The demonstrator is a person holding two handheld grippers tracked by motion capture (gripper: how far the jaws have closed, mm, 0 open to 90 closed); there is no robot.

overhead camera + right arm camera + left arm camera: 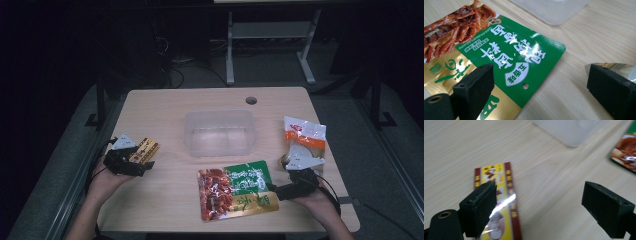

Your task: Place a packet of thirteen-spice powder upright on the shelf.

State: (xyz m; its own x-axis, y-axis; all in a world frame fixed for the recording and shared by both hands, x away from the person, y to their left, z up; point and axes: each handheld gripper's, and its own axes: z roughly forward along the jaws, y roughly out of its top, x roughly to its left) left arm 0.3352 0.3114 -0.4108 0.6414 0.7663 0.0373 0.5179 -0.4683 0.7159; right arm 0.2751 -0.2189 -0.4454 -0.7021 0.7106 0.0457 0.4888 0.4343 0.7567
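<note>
A small yellow and dark red packet (pixel 144 150) (pixel 499 202) lies flat at the table's left. My left gripper (pixel 134 161) (pixel 541 210) is open just over it, one jaw above the packet's edge. A large green, gold and red food pouch (pixel 235 190) (pixel 506 62) lies flat at the front centre. My right gripper (pixel 280 189) (pixel 541 92) is open at the pouch's right end, its left jaw over the pouch. An orange and white bag (pixel 304 137) lies at the right; a corner of it (pixel 624 68) shows behind the right jaw.
A clear plastic tub (pixel 219 132) (pixel 576 131) (pixel 554 10) stands empty in the middle of the wooden table (pixel 165 107). A round cable hole (pixel 251 100) sits near the far edge. Dark floor and metal table legs (pixel 230 50) lie beyond.
</note>
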